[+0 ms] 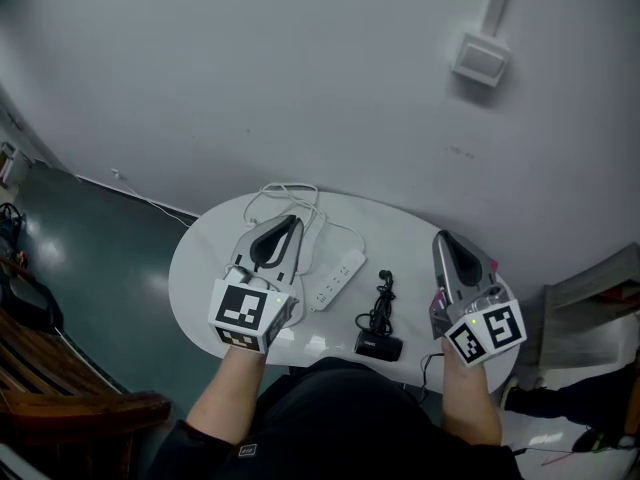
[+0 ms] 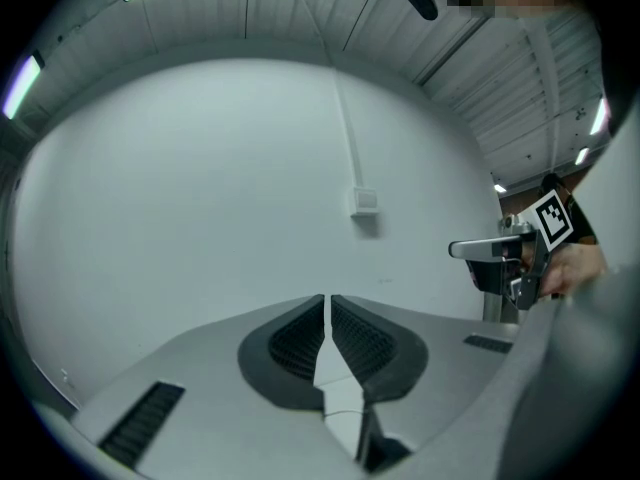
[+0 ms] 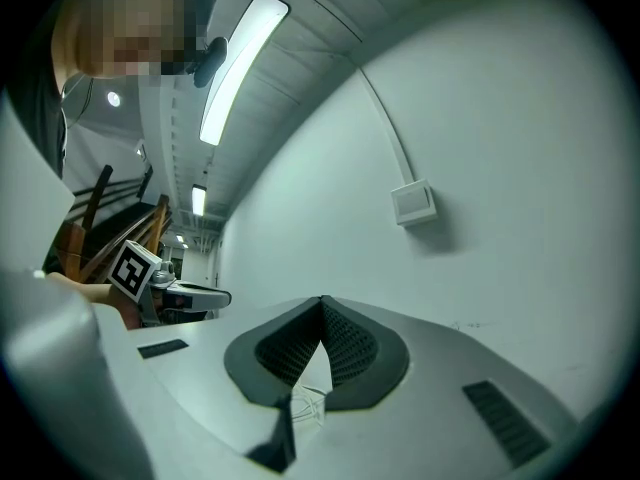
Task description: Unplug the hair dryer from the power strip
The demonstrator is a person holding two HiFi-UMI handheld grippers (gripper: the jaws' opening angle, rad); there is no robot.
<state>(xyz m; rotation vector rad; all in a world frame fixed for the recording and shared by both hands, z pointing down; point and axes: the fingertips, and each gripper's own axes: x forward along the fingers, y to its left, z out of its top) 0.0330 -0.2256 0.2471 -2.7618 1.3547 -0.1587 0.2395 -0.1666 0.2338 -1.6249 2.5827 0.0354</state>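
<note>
The white power strip (image 1: pixel 337 278) lies on the round white table (image 1: pixel 200 268), its white cable (image 1: pixel 285 200) looped at the far edge. A small black hair dryer (image 1: pixel 379 346) rests near the front edge. Its black cord (image 1: pixel 381 303) is bunched beside the strip, with the end lying apart from it. My left gripper (image 1: pixel 292 221) hovers left of the strip, jaws shut and empty (image 2: pixel 326 298). My right gripper (image 1: pixel 440 236) is held up over the table's right side, also shut on nothing (image 3: pixel 321 300). Both point level at the wall.
A grey wall rises just behind the table, with a switch box (image 1: pixel 482 60) and its conduit above. A wooden chair (image 1: pixel 60 388) stands on the dark floor at the left. Clutter (image 1: pixel 600 408) sits to the right of the table.
</note>
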